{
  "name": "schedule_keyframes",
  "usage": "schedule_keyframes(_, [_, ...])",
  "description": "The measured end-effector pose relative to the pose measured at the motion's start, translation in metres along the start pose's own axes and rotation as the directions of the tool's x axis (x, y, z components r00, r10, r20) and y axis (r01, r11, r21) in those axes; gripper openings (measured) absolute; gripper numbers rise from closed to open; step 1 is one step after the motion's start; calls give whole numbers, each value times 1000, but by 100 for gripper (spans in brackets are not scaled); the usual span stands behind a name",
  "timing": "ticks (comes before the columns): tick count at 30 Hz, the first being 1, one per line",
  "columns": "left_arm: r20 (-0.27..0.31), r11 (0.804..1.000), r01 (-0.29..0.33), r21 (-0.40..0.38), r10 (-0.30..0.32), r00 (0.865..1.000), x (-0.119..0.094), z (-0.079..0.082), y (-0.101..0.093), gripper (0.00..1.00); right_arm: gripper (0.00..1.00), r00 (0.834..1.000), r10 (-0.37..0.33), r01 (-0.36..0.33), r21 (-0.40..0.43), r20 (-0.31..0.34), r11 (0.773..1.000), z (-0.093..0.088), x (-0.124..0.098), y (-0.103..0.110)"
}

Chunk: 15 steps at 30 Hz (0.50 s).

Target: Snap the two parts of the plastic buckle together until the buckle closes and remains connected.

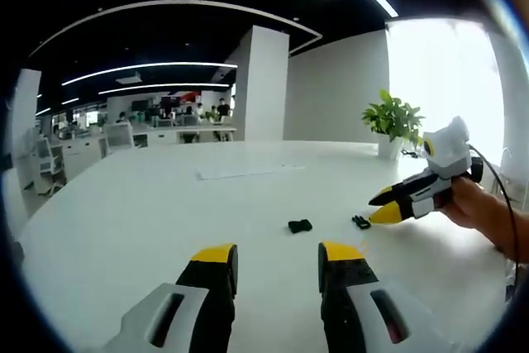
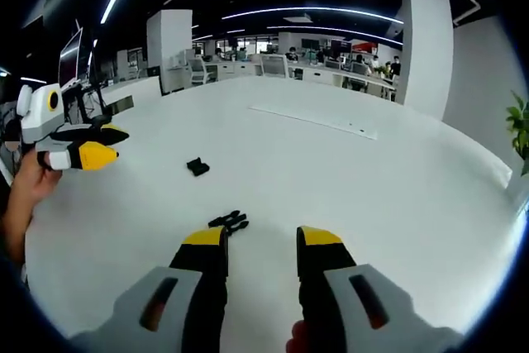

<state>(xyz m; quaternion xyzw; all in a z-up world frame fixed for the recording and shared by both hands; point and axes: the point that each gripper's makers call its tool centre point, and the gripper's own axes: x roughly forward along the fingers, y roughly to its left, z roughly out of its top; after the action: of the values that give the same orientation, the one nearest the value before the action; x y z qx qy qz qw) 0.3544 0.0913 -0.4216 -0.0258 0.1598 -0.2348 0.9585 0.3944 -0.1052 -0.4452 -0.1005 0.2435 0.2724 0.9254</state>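
The task is at its very start, in my judgement: the two buckle parts lie apart on the white table (image 1: 124, 221), and nothing is picked up yet. The socket (image 1: 300, 226) lies in the middle of the table, far from every edge. The prong part (image 2: 231, 221) lies just in front of the right gripper (image 2: 261, 237), near its left jaw.

The left gripper (image 1: 278, 255) has its jaws wide open and holds nothing. The right gripper is also open and empty, hovering above the table.

The next move, I think, calls for each gripper to come down on one part: the right on the prong part, the left on the socket, each gripped so that its mating end stays free.

I can read no brand or writing anywhere.
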Motion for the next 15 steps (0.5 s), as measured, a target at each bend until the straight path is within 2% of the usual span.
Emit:
schedule_keyframes(8, [-6,1000,2,7,-2,1000,2,-1,-2,40,34,999,36,-36,-19,-5,999,-2,3,18])
schedule_keyframes(15, [-9,1000,1,8,-1,1000,2,-2,-2,40,34,1000,25,-25,-29,-19,999,-9,1,12])
